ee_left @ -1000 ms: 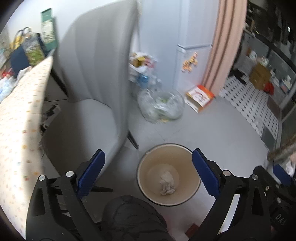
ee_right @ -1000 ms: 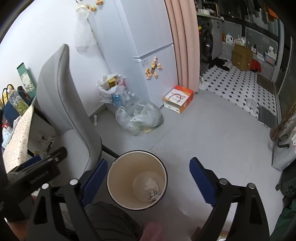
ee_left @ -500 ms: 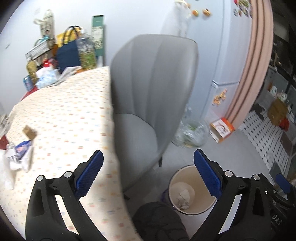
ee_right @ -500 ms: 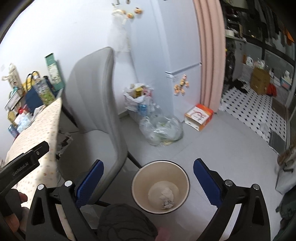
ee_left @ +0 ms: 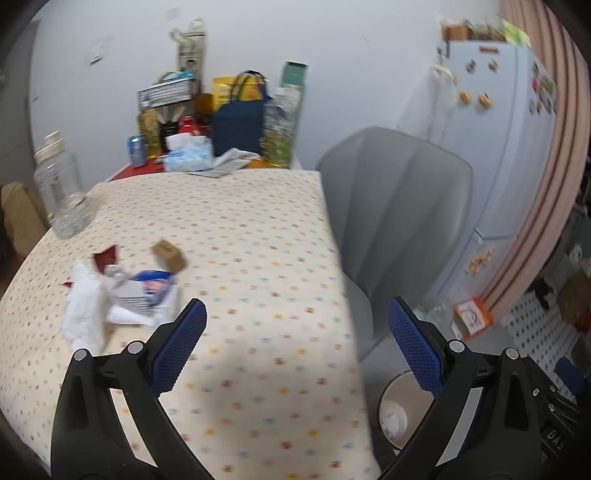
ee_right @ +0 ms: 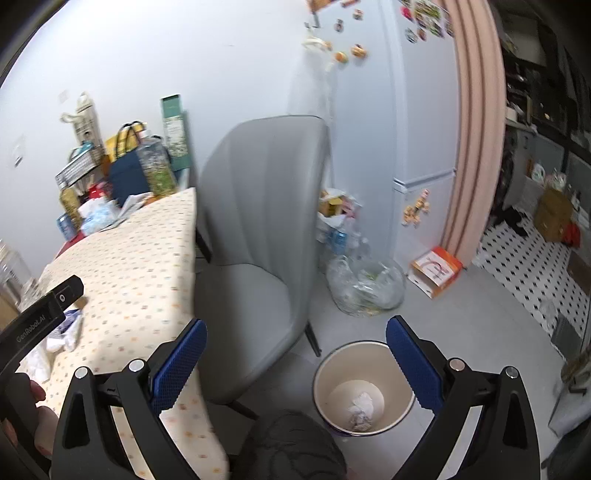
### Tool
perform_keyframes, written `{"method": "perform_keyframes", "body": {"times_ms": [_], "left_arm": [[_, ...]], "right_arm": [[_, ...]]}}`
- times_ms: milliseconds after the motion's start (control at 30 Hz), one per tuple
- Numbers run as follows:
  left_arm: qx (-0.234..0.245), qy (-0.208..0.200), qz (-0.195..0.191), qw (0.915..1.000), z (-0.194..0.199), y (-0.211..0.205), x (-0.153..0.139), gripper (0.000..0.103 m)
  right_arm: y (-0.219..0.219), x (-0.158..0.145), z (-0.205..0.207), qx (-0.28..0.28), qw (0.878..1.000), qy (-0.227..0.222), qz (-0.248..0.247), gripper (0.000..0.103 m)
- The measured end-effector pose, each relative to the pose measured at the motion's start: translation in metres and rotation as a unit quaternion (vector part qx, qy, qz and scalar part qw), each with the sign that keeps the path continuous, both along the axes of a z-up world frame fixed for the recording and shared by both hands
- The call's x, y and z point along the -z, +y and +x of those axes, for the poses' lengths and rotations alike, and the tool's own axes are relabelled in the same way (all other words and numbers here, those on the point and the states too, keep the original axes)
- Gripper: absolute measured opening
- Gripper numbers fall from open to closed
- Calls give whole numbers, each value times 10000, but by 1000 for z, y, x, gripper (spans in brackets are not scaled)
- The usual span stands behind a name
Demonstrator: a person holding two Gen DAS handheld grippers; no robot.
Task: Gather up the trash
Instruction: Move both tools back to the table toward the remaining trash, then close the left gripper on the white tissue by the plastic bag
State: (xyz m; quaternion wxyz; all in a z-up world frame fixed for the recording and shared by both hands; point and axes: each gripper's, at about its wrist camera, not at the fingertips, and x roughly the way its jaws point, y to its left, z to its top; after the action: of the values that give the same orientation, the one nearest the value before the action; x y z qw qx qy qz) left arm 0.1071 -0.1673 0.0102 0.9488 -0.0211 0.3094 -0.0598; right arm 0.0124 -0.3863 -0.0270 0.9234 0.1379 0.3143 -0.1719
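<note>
Two grippers, both with fingers spread and empty. Left gripper over dotted tablecloth; trash pile of white tissue and wrappers lies left of it. Right gripper above floor, beige bin holding crumpled tissue beside grey chair.

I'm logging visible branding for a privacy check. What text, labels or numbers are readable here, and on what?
"GenRobot.AI": white print on the left claw's black body, seen in the right wrist view.
"DAS": partial white letters on the right claw's body, cut off at the left wrist view's edge.
Fridge magnets, orange box, tabletop packages: print too blurred to read.
</note>
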Motion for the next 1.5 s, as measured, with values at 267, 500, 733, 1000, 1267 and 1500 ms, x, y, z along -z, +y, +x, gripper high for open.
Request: {"method": "perform_keyframes", "body": {"times_ms": [267, 500, 733, 1000, 1267, 1500], "left_arm": [[-893, -370, -17, 9953, -15, 79, -7, 97], [-1278, -575, 94, 9901, -29, 132, -6, 97], [-1367, -945, 115, 9860, -51, 169, -10, 97], [-1510, -864, -46, 9847, -58, 204, -2, 97], [-1778, -529, -612, 9807, -65, 251, 16, 97], [-1741, -170, -731, 9819, -53, 266, 37, 97]], "right_arm": [[63, -19, 12, -559, 9983, -138, -75, 95], [110, -25, 18, -995, 9946, -152, -255, 95], [147, -28, 23, -1432, 9890, -145, -331, 95], [178, -30, 23, -1754, 9835, -285, -323, 95], [221, -26, 26, -2141, 9752, -110, -553, 95], [237, -18, 35, -2404, 9698, 20, -405, 95]]}}
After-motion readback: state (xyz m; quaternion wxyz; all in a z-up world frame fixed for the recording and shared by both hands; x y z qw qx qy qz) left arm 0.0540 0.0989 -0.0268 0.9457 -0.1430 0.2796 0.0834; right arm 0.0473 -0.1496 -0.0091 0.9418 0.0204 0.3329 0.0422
